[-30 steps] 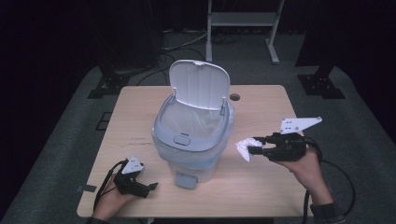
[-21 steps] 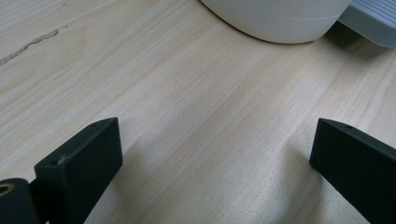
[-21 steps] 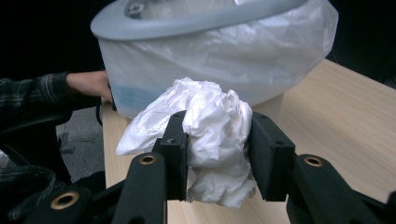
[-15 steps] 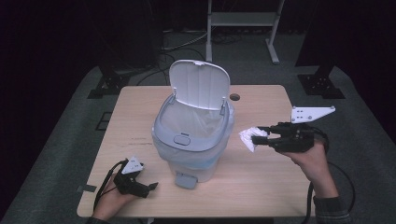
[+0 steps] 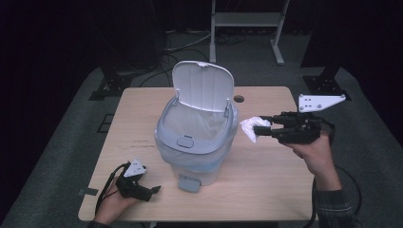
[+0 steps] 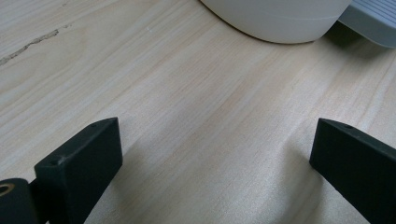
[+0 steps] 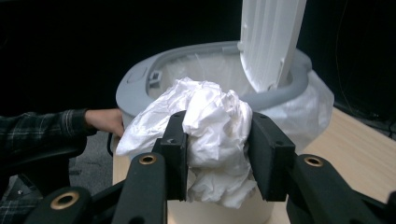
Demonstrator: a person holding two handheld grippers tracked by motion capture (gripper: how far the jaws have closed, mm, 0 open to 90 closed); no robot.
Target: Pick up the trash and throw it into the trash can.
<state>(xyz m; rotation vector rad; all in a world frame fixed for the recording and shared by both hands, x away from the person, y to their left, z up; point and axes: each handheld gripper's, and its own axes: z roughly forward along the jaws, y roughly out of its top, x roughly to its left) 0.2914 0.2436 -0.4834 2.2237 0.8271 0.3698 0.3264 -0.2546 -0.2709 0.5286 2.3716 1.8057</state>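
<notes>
A white pedal bin (image 5: 197, 142) with a grey rim and a clear liner stands mid-table, its lid (image 5: 203, 87) raised upright. My right gripper (image 5: 260, 129) is shut on a crumpled wad of white paper (image 5: 249, 128) and holds it above the table, just right of the bin's rim. In the right gripper view the paper wad (image 7: 205, 130) bulges between both pads, with the bin's rim (image 7: 196, 56) right behind it. My left gripper (image 5: 154, 191) lies low at the table's front left corner, jaws open over bare wood (image 6: 210, 121), the bin's base (image 6: 275, 21) ahead.
The grey foot pedal (image 5: 188, 183) sticks out at the bin's front. A round cable hole (image 5: 238, 99) sits near the table's far edge. A metal stand (image 5: 244, 28) and cables lie on the dark floor beyond. A plaid sleeve (image 7: 42, 130) shows past the bin.
My right gripper has risen with the paper wad and drifted slightly toward the bin's rim. The left gripper has stayed put.
</notes>
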